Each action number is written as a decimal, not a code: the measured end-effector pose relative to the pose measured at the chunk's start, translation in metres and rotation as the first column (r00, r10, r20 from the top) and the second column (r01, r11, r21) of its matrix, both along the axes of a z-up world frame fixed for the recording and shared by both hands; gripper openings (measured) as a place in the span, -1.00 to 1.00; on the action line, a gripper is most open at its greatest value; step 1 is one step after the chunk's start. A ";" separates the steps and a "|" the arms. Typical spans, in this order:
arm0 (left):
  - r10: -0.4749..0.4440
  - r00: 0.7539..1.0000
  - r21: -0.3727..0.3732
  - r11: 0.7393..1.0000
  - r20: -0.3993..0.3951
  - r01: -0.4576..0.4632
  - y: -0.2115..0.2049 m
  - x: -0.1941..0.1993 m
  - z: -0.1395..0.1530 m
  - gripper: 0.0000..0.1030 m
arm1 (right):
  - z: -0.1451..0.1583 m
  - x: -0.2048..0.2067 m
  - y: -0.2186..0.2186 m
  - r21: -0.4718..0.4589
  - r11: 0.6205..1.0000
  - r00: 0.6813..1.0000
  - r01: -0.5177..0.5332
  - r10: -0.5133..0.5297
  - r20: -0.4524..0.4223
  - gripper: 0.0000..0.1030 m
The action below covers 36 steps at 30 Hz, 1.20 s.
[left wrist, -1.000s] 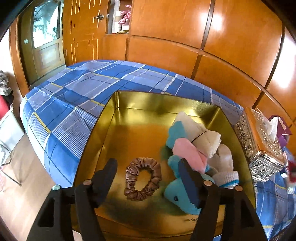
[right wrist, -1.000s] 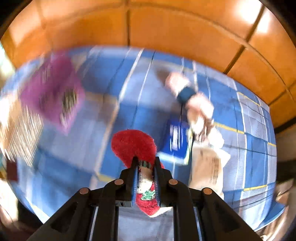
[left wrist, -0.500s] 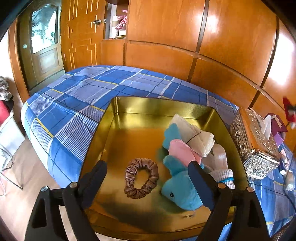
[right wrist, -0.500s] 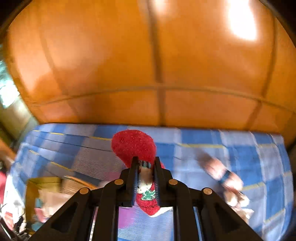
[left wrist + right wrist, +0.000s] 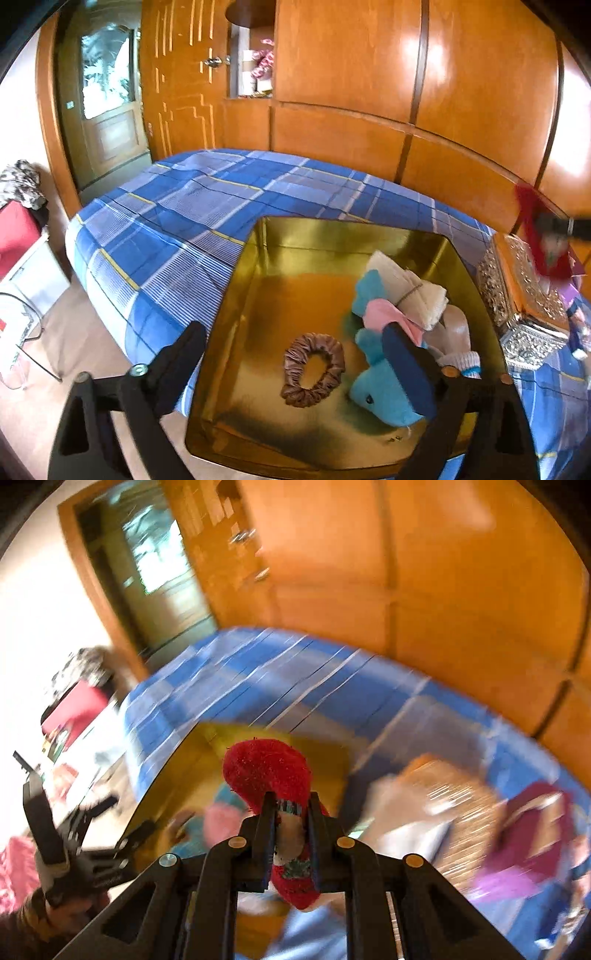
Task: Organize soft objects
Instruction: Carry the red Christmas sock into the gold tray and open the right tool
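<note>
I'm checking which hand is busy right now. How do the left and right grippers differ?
The left gripper has wide, opening jaws with nothing between them; the right gripper is clamped on a red sock. The left hangs over the gold box above the brown scrunchie; the right view is motion-blurred. Both are black and two-fingered.

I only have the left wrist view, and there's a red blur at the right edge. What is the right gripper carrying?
Observer: The right gripper is shut on a fuzzy red sock.
Operator: Where is it gripped?
Observer: On a white and green patterned band; the rounded red end sticks out past the fingertips.
Operator: Anything else in that view?
Observer: A hand with a brown sleeve shows at the lower left.
</note>
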<state>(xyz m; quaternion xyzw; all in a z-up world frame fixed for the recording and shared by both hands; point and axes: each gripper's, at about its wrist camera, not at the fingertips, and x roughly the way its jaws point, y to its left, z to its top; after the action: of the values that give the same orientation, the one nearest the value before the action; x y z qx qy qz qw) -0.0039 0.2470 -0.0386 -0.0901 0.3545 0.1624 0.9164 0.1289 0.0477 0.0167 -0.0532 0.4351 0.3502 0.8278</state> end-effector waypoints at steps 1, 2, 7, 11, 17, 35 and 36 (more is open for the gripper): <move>0.004 1.000 0.000 1.000 0.008 -0.004 0.001 -0.001 0.001 0.91 | -0.012 -0.006 0.008 -0.002 1.000 0.999 -0.019 0.019 -0.026 -0.73; 0.006 1.000 -0.002 1.000 0.012 -0.006 0.002 -0.002 0.002 0.92 | -0.025 -0.013 0.019 -0.007 0.999 0.997 -0.041 0.040 -0.061 -0.73; 0.004 1.000 0.000 1.000 0.022 -0.004 0.001 -0.003 0.006 0.91 | -0.070 -0.038 0.048 -0.038 0.996 0.984 -0.087 0.080 -0.157 -0.71; -0.001 0.999 0.009 1.000 0.032 0.001 -0.002 -0.004 0.009 0.91 | -0.089 -0.048 0.060 -0.097 0.990 0.987 -0.098 0.084 -0.136 -0.71; -0.003 0.999 0.026 1.000 0.045 0.002 -0.009 -0.006 0.012 0.91 | -0.094 -0.050 0.062 -0.144 0.987 0.994 -0.066 0.052 -0.093 -0.71; -0.008 0.997 0.082 0.997 0.081 0.001 -0.021 -0.011 0.025 0.99 | -0.112 -0.057 0.064 -0.225 0.974 1.000 0.019 -0.017 0.012 -0.34; -0.009 0.997 0.082 0.997 0.081 0.003 -0.021 -0.011 0.025 0.99 | -0.111 -0.057 0.063 -0.218 0.976 1.000 0.023 -0.020 0.014 -0.27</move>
<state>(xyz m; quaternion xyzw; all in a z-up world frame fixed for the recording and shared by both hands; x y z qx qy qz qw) -0.0149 0.2259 -0.0133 -0.0580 0.3102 0.1702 0.9335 0.0716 0.1104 -0.0941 -0.1412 0.4666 0.2910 0.8232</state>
